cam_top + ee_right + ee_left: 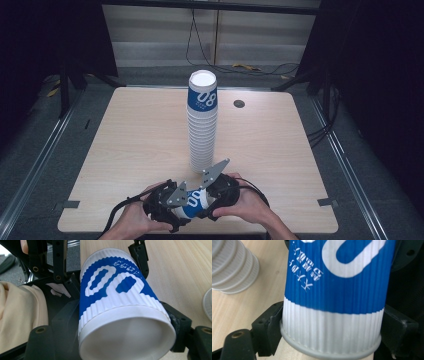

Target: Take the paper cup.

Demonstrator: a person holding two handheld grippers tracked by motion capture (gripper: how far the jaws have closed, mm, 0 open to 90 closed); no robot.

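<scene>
A blue-and-white ribbed paper cup (196, 202) lies on its side just above the table's front edge, held between both grippers. My left gripper (175, 206) is shut on the cup (337, 290) near its rolled rim, one black jaw on each side. My right gripper (212, 195) is shut on the same cup (117, 297) at its closed white base, which faces that camera. Behind the cup, a tall stack of the same cups (202, 125) stands at the table's middle. Its lower rings (232, 267) are close by.
The light wooden table (135, 135) has a dark round cable hole (239, 104) at the back right. Black stands and cables are on the floor beyond the far edge. The person's hands hold both grippers at the front edge.
</scene>
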